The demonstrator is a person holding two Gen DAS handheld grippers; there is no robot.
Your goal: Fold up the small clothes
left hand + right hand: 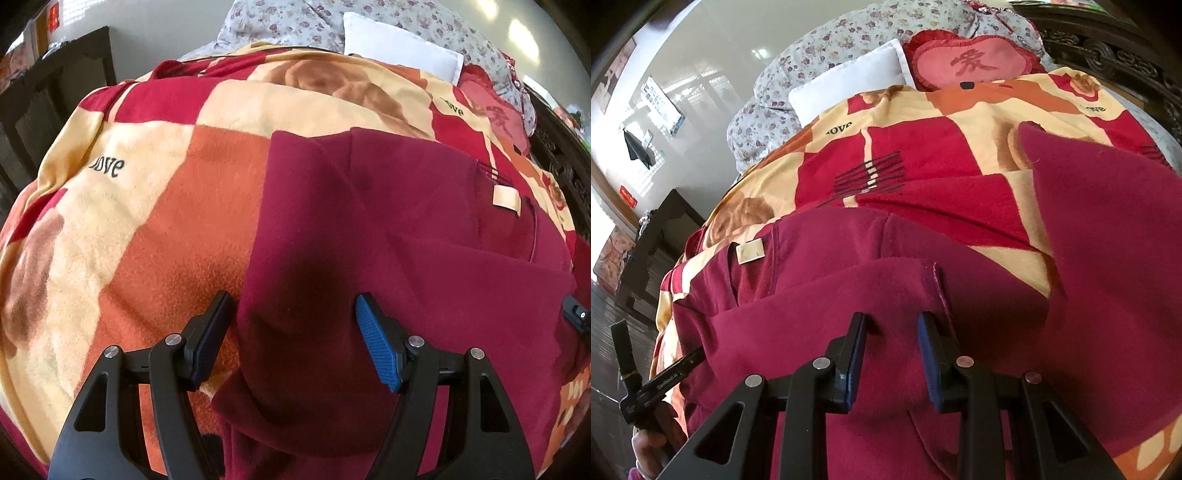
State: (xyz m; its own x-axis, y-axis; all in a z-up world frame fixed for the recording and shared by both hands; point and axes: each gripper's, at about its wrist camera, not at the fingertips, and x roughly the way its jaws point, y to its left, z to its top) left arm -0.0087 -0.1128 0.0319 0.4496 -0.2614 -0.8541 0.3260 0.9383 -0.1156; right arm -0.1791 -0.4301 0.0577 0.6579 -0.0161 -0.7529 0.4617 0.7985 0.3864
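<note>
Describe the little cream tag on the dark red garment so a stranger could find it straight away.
Start at the checked red and cream blanket covering the bed. On it lies a dark red garment; the tag is a small pale cream rectangle sewn near its far edge. It is the only light patch on that plain red cloth.

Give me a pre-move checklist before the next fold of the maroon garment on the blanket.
1. Left tongs open, nothing gripped: ok.
2. Left tongs over the maroon garment's left edge: ok, one finger over the blanket, one over the cloth.
3. Right tongs holding cloth: cannot tell; the jaws stand narrow above the garment with a gap between them.
4. Garment lies flat: not ok, a flap is folded over near the neck label and another part stands raised on the right.
5. Pillows clear of the garment: ok.
</note>
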